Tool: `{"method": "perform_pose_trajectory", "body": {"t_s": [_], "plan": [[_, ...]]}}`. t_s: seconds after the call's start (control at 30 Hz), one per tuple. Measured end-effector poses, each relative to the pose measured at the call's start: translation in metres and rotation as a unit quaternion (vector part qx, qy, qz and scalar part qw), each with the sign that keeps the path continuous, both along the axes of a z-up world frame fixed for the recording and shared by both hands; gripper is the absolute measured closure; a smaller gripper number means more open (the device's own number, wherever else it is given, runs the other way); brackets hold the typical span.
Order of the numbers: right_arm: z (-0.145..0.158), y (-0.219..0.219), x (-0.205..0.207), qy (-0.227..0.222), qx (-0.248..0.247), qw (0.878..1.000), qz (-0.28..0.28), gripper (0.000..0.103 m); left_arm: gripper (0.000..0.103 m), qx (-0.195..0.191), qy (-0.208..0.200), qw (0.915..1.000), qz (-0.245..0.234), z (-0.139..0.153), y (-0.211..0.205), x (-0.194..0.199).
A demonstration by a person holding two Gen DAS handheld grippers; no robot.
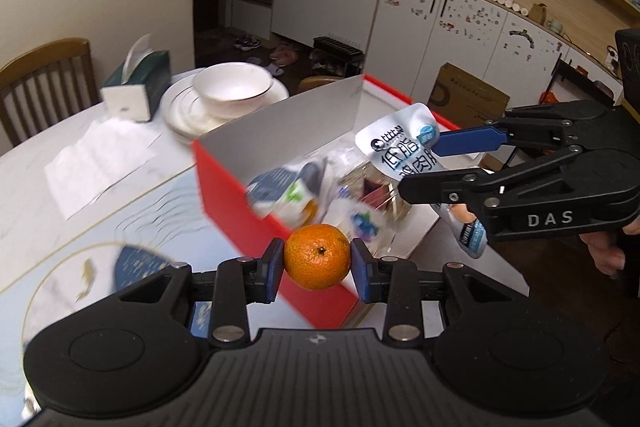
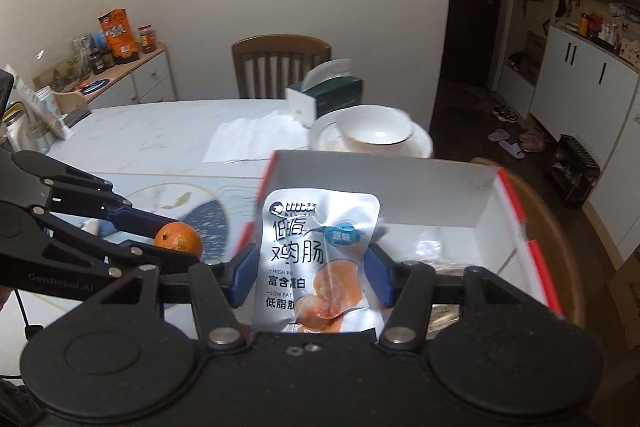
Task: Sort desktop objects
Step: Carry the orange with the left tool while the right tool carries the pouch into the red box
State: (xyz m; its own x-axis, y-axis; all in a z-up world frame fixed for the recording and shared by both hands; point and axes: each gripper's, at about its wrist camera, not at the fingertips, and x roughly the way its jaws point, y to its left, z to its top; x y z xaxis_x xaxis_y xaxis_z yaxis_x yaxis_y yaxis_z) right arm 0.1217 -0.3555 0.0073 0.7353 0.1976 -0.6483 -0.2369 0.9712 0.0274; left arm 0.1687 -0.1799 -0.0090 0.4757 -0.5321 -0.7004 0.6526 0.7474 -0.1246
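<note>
Pinching an orange (image 1: 317,261) between both pads, the left gripper (image 1: 318,269) carries it stem-side toward the camera at the near wall of the red box (image 1: 236,203), presumably for dropping inside. Beside it, the right gripper (image 2: 312,267) clamps a sausage pouch (image 2: 316,259) upright by its side edges, poised at the same box, where other snack packets (image 1: 288,195) already lie, so the box looks like the collecting bin. Farther off on the table (image 2: 160,131): a paper sheet (image 2: 252,141), a bowl (image 2: 374,131) stacked on plates (image 1: 180,111), a tissue box (image 1: 134,87), a chair (image 2: 280,65).
</note>
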Motion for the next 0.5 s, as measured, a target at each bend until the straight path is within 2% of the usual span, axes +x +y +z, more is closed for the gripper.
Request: {"method": "perform_pose_trajectory", "body": {"t_s": [0.5], "plan": [[-0.01,-0.07,0.031,0.0,-0.004,0.999,-0.035,0.047,0.069,0.037,-0.011,0.9984,-0.041,-0.007,-0.085,0.022]]}}
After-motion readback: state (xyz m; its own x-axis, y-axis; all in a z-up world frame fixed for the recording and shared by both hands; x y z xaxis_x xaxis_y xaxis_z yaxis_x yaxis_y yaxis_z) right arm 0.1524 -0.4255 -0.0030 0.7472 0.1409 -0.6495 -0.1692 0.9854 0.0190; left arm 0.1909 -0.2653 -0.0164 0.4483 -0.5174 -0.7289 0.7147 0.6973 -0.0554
